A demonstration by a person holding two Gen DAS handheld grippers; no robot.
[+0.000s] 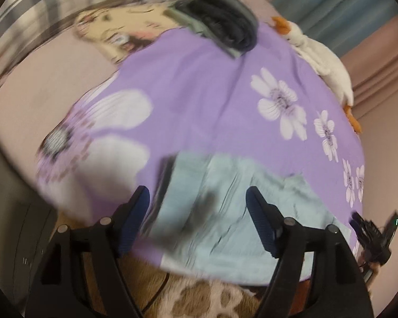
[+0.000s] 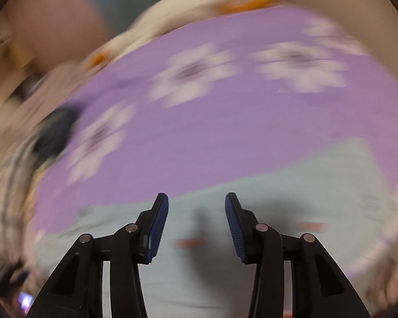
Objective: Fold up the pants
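This is a bedroom in a home. A bed (image 1: 39, 100) carries a purple flowered sheet (image 1: 199, 100), with a checked blanket (image 1: 39, 2) at its far end, a plush goose (image 1: 323, 61) along one edge, and curtains (image 1: 331, 8) behind. A patterned rug (image 1: 207, 299) lies on the floor beside it.

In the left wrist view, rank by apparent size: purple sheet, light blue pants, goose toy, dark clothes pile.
1. Purple sheet, by far the largest.
2. Light blue pants, though nearness to the camera enlarges them.
3. Goose toy and dark clothes pile: look alike, not ranked.
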